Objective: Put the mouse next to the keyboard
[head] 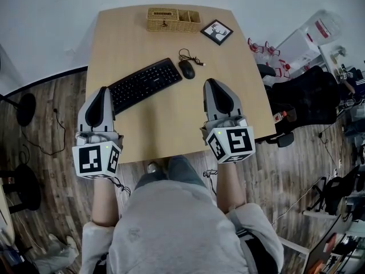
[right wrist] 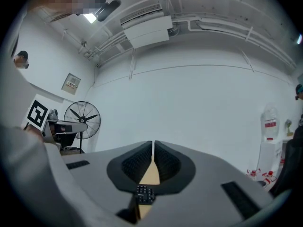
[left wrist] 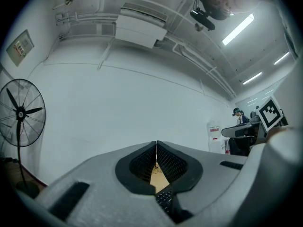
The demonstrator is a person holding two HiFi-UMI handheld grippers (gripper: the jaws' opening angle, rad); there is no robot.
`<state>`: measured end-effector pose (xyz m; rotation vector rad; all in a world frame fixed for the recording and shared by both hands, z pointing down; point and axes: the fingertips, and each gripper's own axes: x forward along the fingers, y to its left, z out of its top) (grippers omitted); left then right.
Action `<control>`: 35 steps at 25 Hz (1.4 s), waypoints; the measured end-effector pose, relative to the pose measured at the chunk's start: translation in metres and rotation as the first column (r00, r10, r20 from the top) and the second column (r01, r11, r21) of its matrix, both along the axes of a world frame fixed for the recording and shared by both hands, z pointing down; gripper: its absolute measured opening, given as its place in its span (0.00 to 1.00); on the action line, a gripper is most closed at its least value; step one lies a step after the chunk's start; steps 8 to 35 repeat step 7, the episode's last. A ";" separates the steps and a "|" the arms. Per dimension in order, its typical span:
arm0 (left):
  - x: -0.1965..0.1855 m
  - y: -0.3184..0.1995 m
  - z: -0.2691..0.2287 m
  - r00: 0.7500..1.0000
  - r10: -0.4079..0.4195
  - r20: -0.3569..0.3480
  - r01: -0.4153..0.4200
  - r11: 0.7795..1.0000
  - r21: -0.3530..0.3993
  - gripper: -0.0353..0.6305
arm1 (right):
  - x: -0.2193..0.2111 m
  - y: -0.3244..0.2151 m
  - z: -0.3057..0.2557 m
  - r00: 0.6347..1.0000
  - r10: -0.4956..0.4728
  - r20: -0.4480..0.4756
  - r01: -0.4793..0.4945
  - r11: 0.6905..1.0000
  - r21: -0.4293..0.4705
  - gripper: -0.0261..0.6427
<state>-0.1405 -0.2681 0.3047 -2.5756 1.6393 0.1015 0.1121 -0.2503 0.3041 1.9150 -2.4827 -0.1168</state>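
Observation:
A black mouse (head: 186, 69) lies on the wooden table (head: 171, 130), just right of the black keyboard (head: 145, 84), with its coiled cable (head: 191, 56) behind it. My left gripper (head: 103, 89) hovers at the table's left front, by the keyboard's near end, shut and holding nothing. Right of centre my right gripper (head: 209, 83) is shut and empty too, a short way in front of the mouse. Through the closed jaws, the left gripper view (left wrist: 156, 144) and the right gripper view (right wrist: 153, 144) show only slivers of table and keyboard keys (right wrist: 144, 193).
A wicker basket (head: 173, 19) and a small framed picture (head: 217, 32) stand at the table's far edge. A black office chair (head: 302, 99) sits off the right side. A floor fan base (head: 25, 108) is at the left, and the fan (left wrist: 20, 112) stands by the white wall.

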 end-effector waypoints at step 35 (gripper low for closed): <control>0.002 -0.004 0.001 1.000 0.007 -0.005 -0.007 1.000 -0.002 0.07 | 0.003 -0.002 -0.001 1.000 0.012 0.004 -0.012 1.000 0.002 0.07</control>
